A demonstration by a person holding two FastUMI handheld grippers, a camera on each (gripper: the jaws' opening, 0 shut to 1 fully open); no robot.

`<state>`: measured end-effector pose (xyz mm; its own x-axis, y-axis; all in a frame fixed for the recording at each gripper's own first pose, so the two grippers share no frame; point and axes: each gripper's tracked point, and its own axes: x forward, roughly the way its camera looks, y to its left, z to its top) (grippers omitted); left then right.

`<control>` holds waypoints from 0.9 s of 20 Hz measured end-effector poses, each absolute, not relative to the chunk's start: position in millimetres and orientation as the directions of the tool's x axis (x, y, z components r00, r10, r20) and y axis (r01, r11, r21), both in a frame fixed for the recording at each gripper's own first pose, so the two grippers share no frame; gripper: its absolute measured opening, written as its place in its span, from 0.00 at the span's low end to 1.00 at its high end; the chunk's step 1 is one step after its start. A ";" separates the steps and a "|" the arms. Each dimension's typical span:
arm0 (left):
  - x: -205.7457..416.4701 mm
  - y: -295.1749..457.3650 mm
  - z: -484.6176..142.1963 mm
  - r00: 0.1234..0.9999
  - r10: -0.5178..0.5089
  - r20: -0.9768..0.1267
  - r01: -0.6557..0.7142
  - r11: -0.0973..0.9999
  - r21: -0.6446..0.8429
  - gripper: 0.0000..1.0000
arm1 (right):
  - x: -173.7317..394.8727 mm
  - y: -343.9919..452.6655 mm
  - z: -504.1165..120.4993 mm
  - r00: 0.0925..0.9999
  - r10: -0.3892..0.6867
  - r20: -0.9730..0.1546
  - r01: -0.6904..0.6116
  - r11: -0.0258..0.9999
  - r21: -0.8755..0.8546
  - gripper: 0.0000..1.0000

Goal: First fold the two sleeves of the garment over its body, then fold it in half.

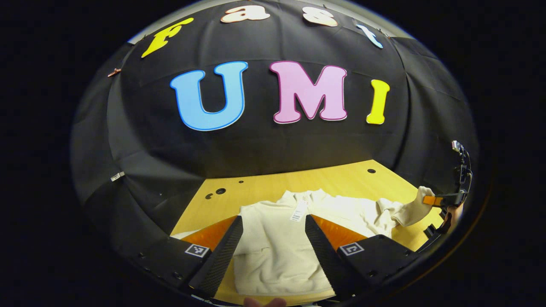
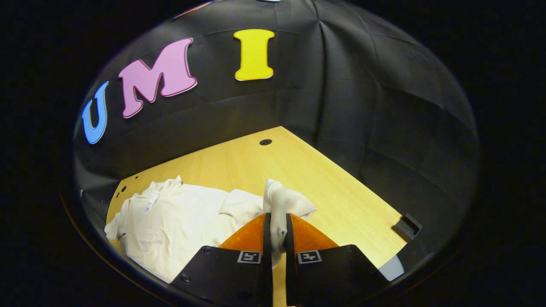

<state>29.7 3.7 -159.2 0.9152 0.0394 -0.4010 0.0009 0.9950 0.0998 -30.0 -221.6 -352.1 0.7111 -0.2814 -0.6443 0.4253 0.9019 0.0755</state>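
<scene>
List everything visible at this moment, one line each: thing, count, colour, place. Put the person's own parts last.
garment: one, cream white, lying on the table, body spread flat.
sleeve: one, cream white, lifted off the table at the garment's side, pinched by the right hand-held gripper.
tag: one, white, near the garment's collar.
table: one, light wood with a few dark holes, under the garment.
booth wall: one, black cloth, behind the table.
left hand-held gripper: one, open, above the garment's body.
right hand-held gripper: one, shut on the sleeve.
</scene>
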 end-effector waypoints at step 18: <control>-2.8 185.3 -183.3 0.887 0.195 -0.419 -0.167 0.980 0.103 0.95 | 78.4 24.7 -368.5 0.765 -0.051 -0.642 0.197 0.968 0.157 0.16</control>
<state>-2.8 185.3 -183.3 0.8867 0.1955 -0.4189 -0.1674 0.9805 0.1031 78.4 24.7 -368.5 0.7651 -0.0510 -0.6419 0.1965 0.9678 0.1574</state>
